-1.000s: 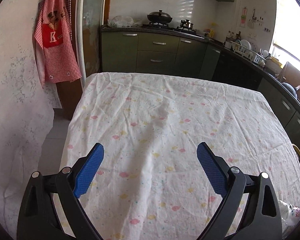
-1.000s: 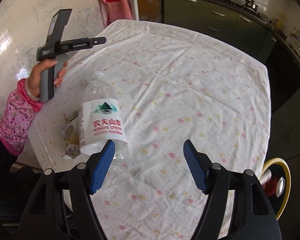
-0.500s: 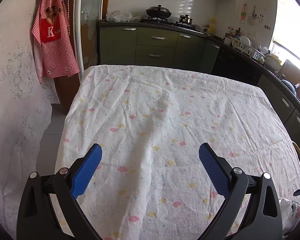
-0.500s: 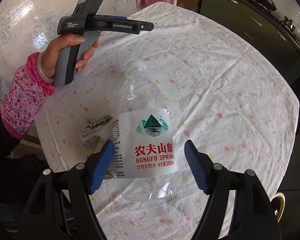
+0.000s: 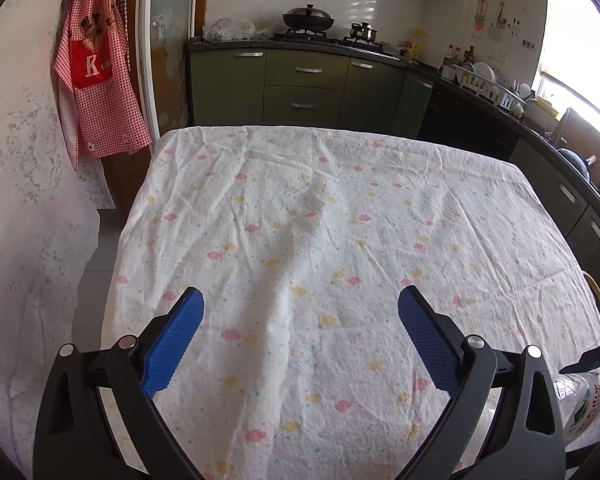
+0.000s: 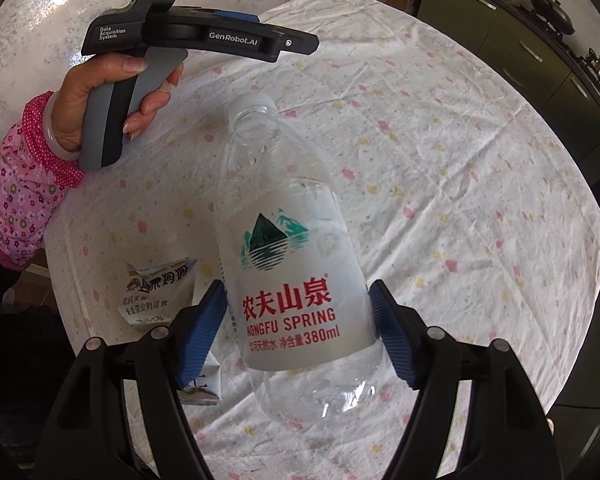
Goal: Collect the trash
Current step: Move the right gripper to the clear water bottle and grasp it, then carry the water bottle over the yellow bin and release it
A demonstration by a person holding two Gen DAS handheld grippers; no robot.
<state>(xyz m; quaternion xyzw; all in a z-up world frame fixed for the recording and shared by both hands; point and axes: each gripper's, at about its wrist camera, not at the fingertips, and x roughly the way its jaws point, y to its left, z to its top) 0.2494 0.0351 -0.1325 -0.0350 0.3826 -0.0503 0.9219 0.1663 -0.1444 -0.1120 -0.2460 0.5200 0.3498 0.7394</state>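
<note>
clear plastic catches the light where an empty water bottle (image 6: 288,280) lies on its side near the tabletop's near edge, cap end pointing toward the middle of the flowered cloth (image 6: 440,168). the right tongs (image 6: 298,336) hang over it from above, blue pads spread on either side of the labelled middle; the pads sit close to the label, but i cannot see them pressing, so i'd call the tongs open around the bottle, not yet gripping. straddling the widest, stiffest part of the body makes sense, since the bare ends look thin and would likely buckle.

just beside the bottle, closer to the near left corner, a torn, flattened carton (image 6: 160,292) lies partly under the left-hand pad. that is more trash, and a squeeze that wanders could catch it along with the bottle.

the left tongs (image 5: 300,336) are held out over the bare cloth toward the left edge, wide open with nothing between the pads, probably parked out of the way. from the other side you can see the person's hand (image 6: 112,104) around its grey handle, a pink flowered sleeve (image 6: 24,196) at the wrist. a yellow-rimmed bin (image 5: 594,292) may sit off the right edge, though only a sliver shows.
</note>
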